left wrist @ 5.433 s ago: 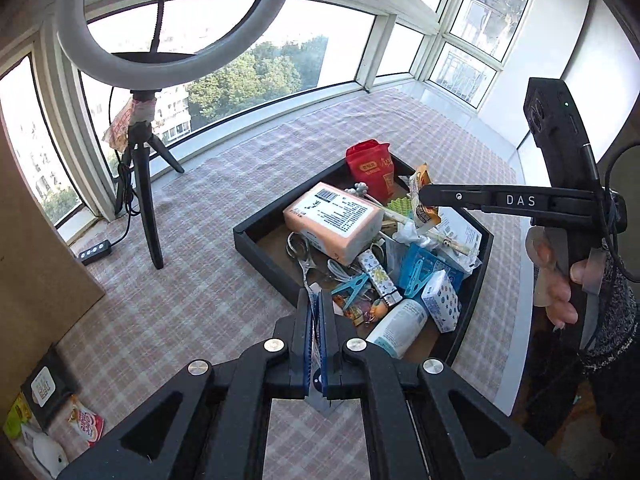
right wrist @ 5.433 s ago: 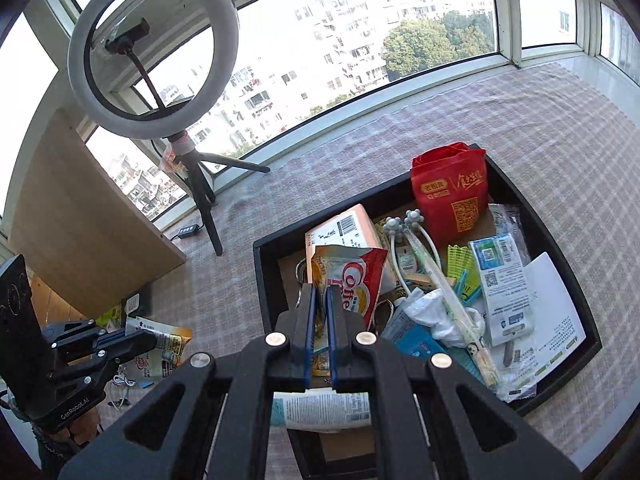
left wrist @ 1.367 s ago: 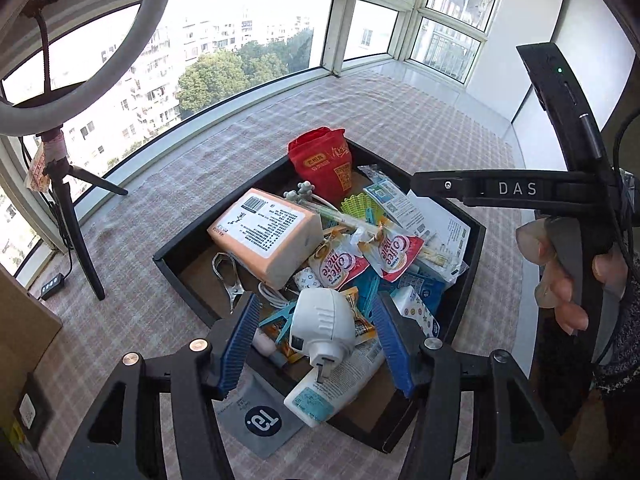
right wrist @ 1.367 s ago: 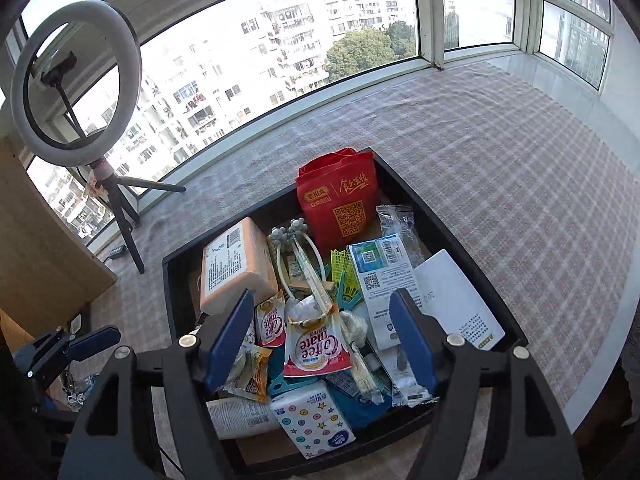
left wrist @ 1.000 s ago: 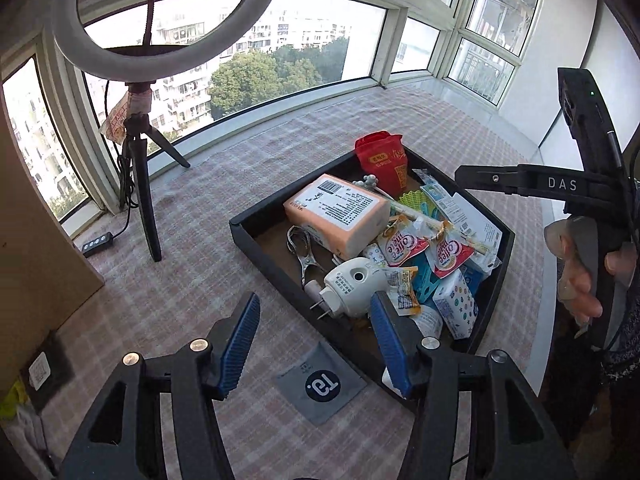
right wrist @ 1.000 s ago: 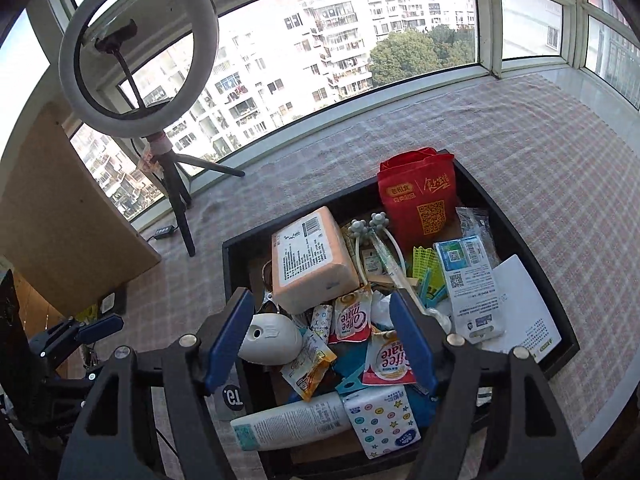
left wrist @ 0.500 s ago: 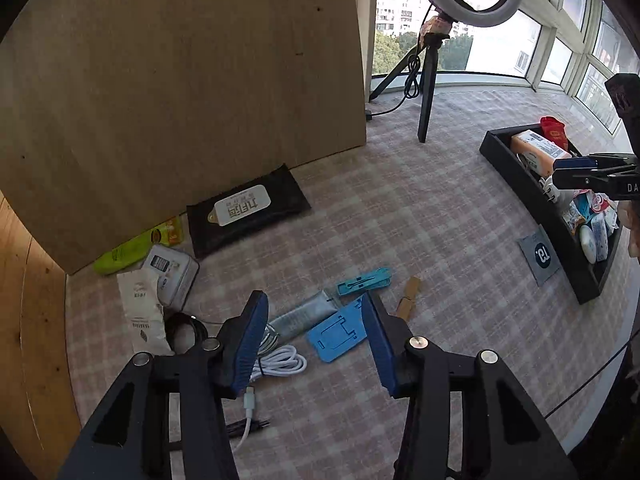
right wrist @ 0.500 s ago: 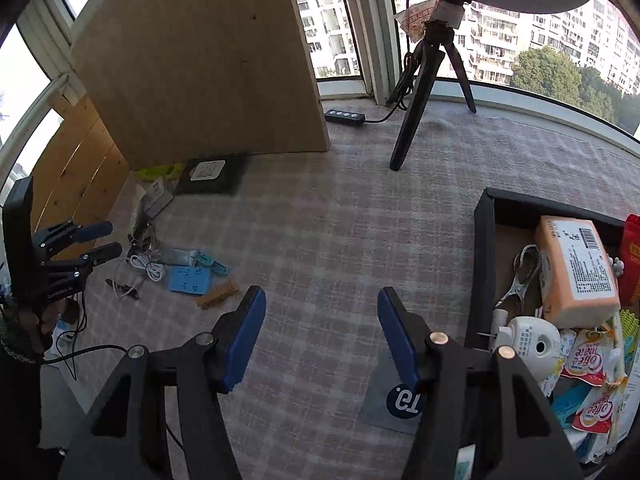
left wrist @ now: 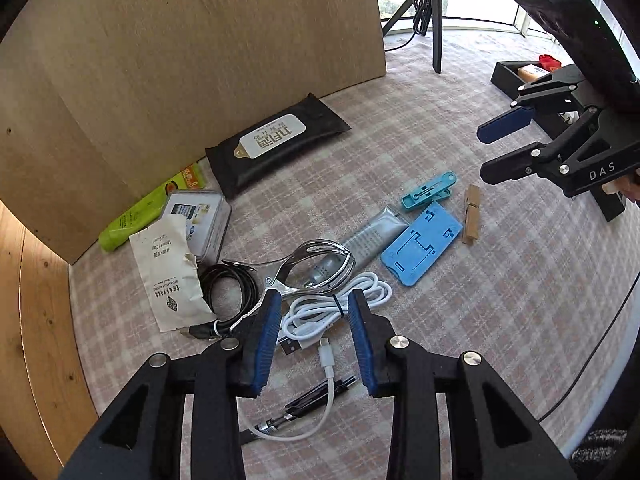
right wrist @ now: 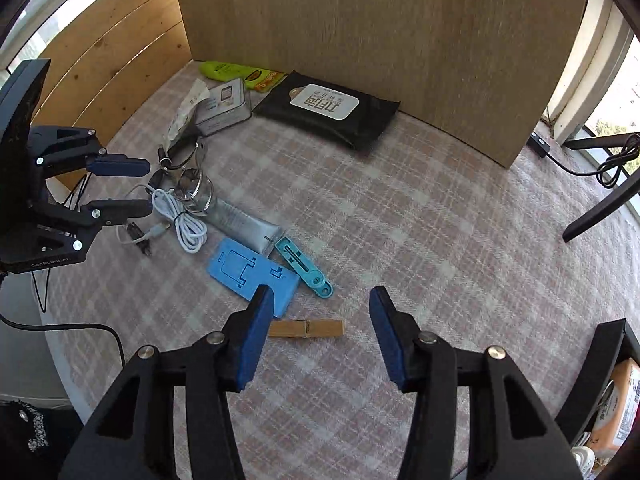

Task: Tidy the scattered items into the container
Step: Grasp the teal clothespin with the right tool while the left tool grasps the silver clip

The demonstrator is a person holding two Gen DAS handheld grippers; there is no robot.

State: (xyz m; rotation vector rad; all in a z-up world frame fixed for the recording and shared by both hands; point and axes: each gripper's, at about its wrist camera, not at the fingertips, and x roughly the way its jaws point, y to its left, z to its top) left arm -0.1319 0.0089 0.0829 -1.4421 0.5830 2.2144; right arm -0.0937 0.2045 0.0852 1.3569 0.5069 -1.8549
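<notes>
I am holding the left gripper point(left wrist: 313, 339) low over the checked cloth point(left wrist: 500, 300), its jaws spread wide and gripping nothing. Lying right between its blue pads point(left wrist: 266, 336) is the coiled white cable point(left wrist: 336, 308), with one loose plug end trailing toward me past a black pen point(left wrist: 312, 404). Just beyond the coil a metal clamp point(left wrist: 310, 266) is resting across a grey tube point(left wrist: 374, 234), and a black cable point(left wrist: 230, 292) is curling to the left beside a torn white sachet point(left wrist: 170, 276).

I am hovering the right gripper point(right wrist: 322, 334) over the wooden clothespin point(right wrist: 306, 328), jaws wide apart and empty; the pin is lying flat between the pads, closer to the left one. Just past it sit the blue phone stand point(right wrist: 252, 270) and the teal clip point(right wrist: 304, 268), side by side, the clip touching the end of the grey tube.

Farther back, a clear plastic case point(left wrist: 198, 218) and a green packet point(left wrist: 148, 210) are lying against the foot of the brown board point(left wrist: 200, 48), with the black wipes pack point(left wrist: 276, 144) beside them.

The black container point(left wrist: 506, 74) is sitting well apart from all this, far off at the right behind the right gripper, with a tripod point(left wrist: 434, 8) standing near the window beyond it.
</notes>
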